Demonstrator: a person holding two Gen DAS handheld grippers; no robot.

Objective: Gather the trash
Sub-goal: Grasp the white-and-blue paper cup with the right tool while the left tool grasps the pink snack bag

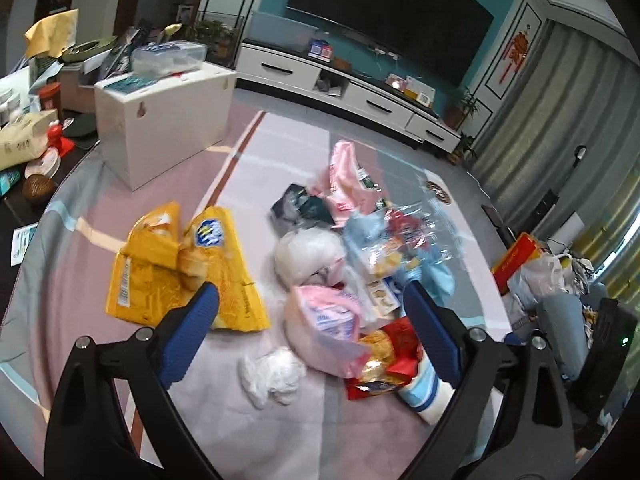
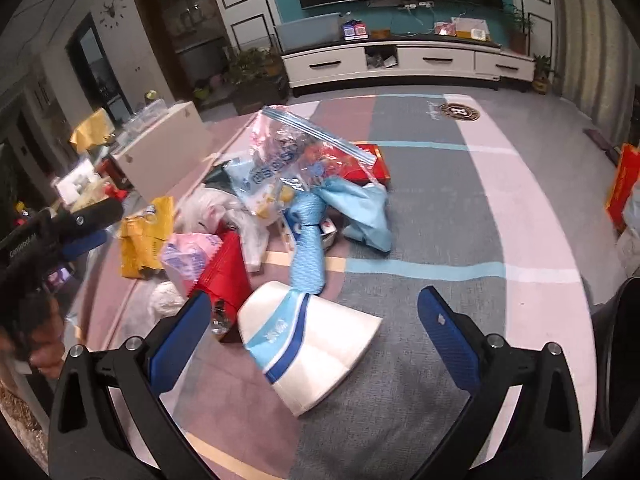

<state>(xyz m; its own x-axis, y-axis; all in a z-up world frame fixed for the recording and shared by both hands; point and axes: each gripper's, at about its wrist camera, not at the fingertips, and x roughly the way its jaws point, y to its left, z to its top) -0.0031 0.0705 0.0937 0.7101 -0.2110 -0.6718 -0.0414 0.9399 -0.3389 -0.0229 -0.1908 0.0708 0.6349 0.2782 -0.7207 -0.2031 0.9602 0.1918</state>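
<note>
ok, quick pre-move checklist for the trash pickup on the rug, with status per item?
1. Left gripper empty, jaws wide: ok.
2. Right gripper empty, jaws wide: ok.
3. White wrapper lies between the right fingers, unobstructed: ok.
4. Crumpled tissue sits apart from the pile, easy for the left gripper: ok.
5. Trash bin or open bag to drop into: cannot tell, none clearly in view.
6. Zip bag tangled with the blue bag: not ok for a single lift.

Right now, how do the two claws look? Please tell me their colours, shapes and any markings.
Both look alike. The left claw has two flat blue ribbed fingers on black angular frames with round silver bolts. The right claw is built the same, and one blue finger carries a small embossed mark. In the right view, the left claw's black body shows pale lettering, too blurred to read.
</note>
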